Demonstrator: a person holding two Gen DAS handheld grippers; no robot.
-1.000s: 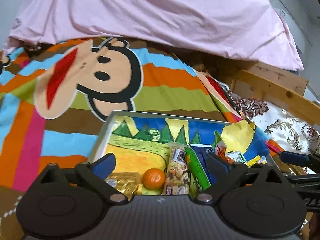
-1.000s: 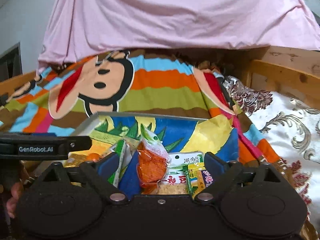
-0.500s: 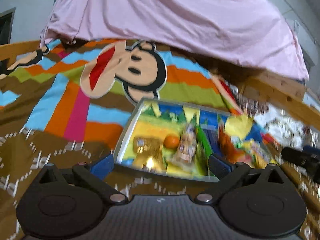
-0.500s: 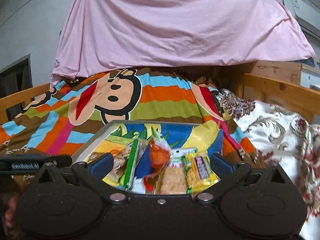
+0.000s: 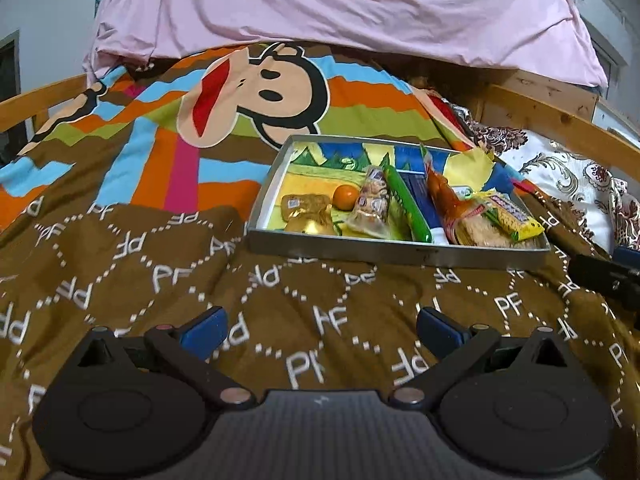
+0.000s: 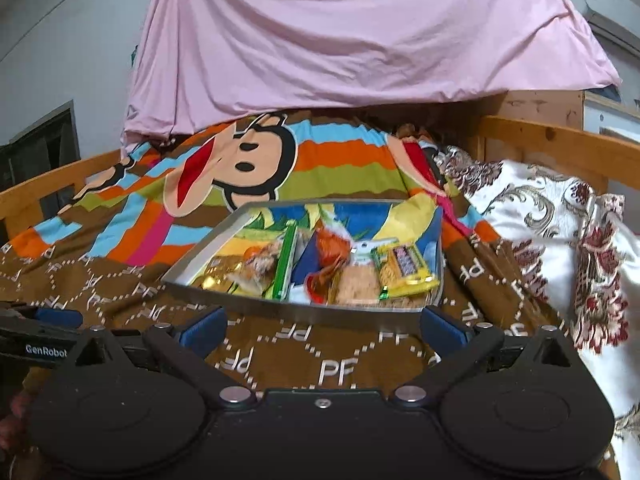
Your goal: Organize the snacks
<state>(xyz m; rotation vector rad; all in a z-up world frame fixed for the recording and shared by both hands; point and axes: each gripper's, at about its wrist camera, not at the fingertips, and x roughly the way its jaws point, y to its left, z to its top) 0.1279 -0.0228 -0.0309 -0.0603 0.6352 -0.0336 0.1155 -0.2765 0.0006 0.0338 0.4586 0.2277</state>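
- Snacks (image 5: 400,208) are lying side by side in a shallow metal tray (image 5: 392,254), which is sitting on the bed ahead of both grippers, a stretch of bedding apart from them.
- From the left in the left wrist view, the row is showing gold foil packets (image 5: 306,212), a small round orange (image 5: 346,197), a clear bag of mixed nuts (image 5: 372,210), a long green tube-shaped pack (image 5: 406,208), a dark blue pack (image 5: 418,192), a crinkly orange-red bag (image 5: 444,200), a pale cracker pack (image 5: 480,234) and a glossy yellow wrapper (image 5: 510,216).
- The tray's floor is carrying a bright painted scene of trees and yellow ground; its rim is plain grey and straight-edged.
- The left gripper (image 5: 322,326) is hovering over the quilt (image 5: 160,272) with its blue-padded fingers spread wide and nothing between them.
- The right gripper (image 6: 322,326) is likewise standing fully spread and empty, its fingertips just short of the tray's near rim in its own view.
- The quilt is soft and rumpled, brown with dotted white rings and letters near the grippers, giving way to bold stripes and a cartoon monkey face (image 5: 256,96) beyond.
- A pink sheet (image 6: 360,40) is draping in folds behind the bed.
- A white, floral-patterned satin cover (image 6: 560,232) is bunching up at the tray's right, against the wooden bed rail (image 6: 560,140).
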